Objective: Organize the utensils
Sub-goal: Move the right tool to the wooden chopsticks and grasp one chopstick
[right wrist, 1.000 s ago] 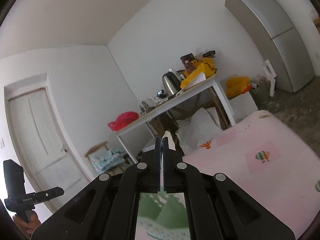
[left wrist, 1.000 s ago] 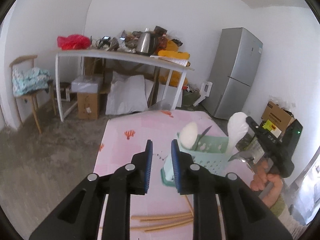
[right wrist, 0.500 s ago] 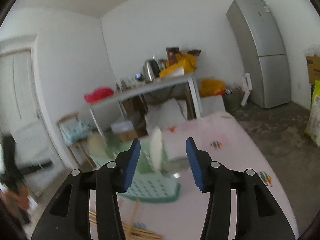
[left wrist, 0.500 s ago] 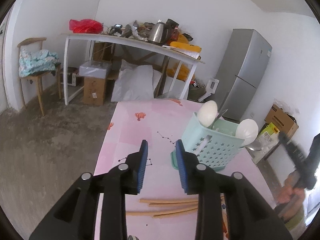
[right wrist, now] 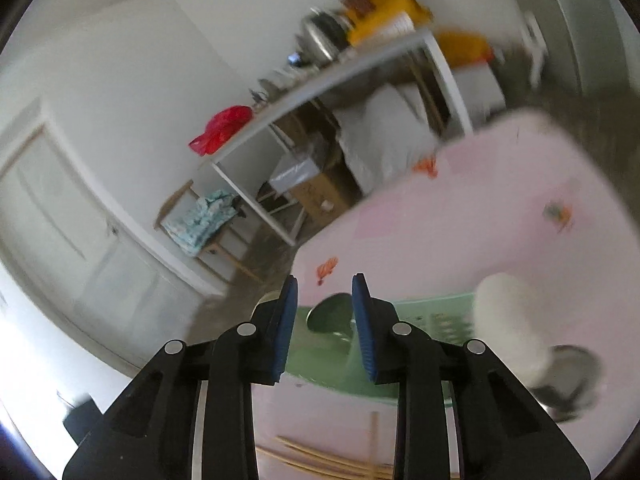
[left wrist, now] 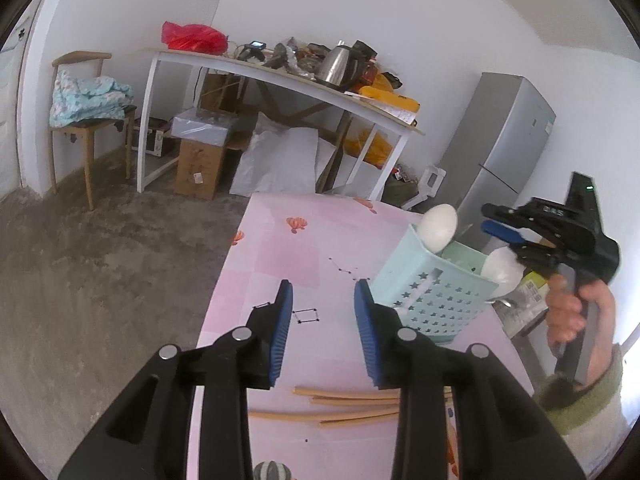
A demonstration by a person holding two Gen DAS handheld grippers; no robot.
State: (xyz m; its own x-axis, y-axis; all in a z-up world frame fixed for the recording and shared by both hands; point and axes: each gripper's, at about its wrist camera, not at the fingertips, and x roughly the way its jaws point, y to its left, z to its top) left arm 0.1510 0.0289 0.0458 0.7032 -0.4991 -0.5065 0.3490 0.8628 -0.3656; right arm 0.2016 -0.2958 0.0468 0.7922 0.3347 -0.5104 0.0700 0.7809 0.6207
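A mint-green perforated basket (left wrist: 432, 292) stands on the pink table (left wrist: 280, 248), with two white spoons (left wrist: 438, 226) sticking out of it. Several wooden chopsticks (left wrist: 348, 404) lie loose on the table, close to me. My left gripper (left wrist: 323, 292) hovers open above them, just left of the basket, with nothing between its fingers. A hand holds my right gripper (left wrist: 490, 220) above the basket's far right side. In the blurred right wrist view, the right gripper (right wrist: 324, 284) has its jaws closing on empty air. Below it are the basket (right wrist: 420, 320), a metal spoon (right wrist: 332, 314) and a white spoon (right wrist: 508, 320).
A cluttered white table (left wrist: 280, 76) with a kettle stands at the back, with boxes and bags under it. A chair with a blue cloth (left wrist: 88, 96) is at the left and a grey fridge (left wrist: 500, 140) at the right. A metal bowl (right wrist: 572, 376) sits beside the basket.
The right gripper let go of the white spoon, which now stands in the basket, spread wide, then narrowed while swinging sideways. The left gripper opened wider and sank toward the table.
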